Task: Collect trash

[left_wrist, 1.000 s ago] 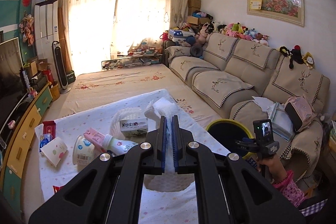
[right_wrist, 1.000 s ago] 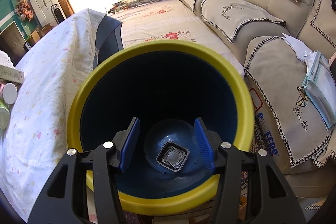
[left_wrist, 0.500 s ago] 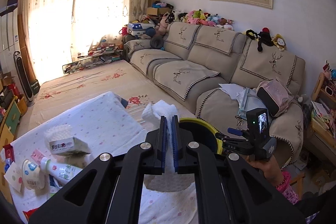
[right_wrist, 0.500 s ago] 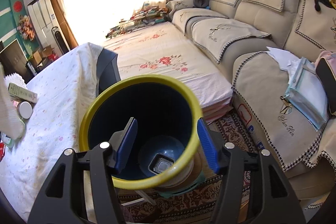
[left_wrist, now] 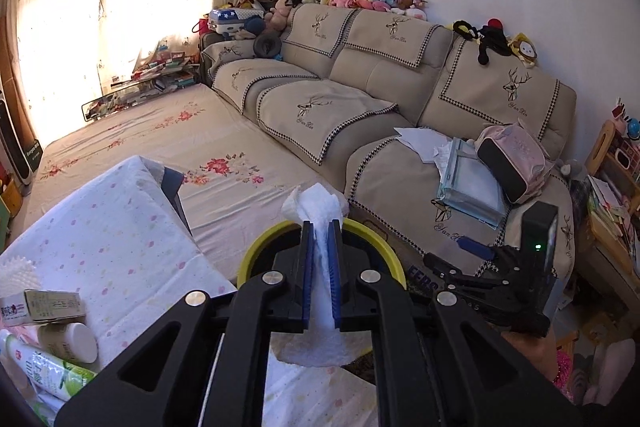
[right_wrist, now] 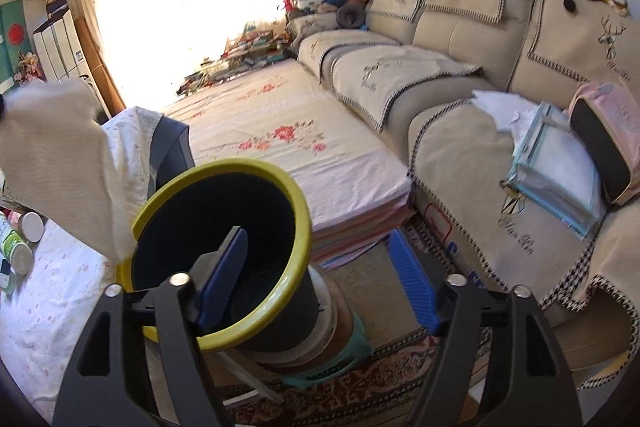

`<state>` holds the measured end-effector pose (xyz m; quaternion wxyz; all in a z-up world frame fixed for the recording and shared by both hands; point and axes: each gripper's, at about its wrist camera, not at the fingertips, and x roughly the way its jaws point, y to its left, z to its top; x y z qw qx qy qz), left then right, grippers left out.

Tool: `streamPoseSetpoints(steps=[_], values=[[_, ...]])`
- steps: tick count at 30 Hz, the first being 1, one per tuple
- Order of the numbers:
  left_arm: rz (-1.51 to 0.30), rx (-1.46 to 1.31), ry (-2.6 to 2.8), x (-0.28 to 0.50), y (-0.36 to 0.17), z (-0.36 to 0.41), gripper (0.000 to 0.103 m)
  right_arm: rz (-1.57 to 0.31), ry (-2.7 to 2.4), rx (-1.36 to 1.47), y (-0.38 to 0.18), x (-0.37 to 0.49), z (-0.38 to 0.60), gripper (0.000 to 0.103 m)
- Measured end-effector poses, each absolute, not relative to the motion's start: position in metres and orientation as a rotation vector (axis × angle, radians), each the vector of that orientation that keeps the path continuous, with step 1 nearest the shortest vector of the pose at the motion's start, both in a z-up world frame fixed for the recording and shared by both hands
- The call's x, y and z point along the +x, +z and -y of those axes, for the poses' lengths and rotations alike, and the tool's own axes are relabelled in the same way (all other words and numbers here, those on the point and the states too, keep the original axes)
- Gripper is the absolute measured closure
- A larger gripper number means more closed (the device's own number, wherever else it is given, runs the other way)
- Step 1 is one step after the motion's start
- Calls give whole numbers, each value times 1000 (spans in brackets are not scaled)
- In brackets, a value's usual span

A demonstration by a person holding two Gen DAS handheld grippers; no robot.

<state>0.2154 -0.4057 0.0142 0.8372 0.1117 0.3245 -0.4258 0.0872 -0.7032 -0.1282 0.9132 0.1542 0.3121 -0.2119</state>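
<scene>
**Tissue held over the bin's rim**

Sunlit curtains (left_wrist: 120,7) and a beige sofa (left_wrist: 400,99) back both views. From the left wrist, the left gripper (left_wrist: 321,223) pinches a white tissue (left_wrist: 316,205) between its 2 blue pads, just above the yellow-rimmed bin (left_wrist: 256,259), whose inside it hides. Only the right wrist view shows the bin's dark interior (right_wrist: 224,211) and the stool (right_wrist: 336,359) under it. There the right gripper (right_wrist: 320,247) stands spread, its jaws having just opened, nothing between them; the tissue (right_wrist: 60,155) hangs at the left.
</scene>
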Motion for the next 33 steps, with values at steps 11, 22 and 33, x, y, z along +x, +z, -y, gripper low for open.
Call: streamPoseSetpoints(steps=[11,22,33], values=[[-708,288,-831,219,-33,407,31,-427,-446,171,-92,67,683,7],[-619,73,-534,185,-7,215,21,-413,-130,162,-78,110,605,7],[-650,-105,-271,161,-38,60,19,-545,-147,53,-78,149,552,7]])
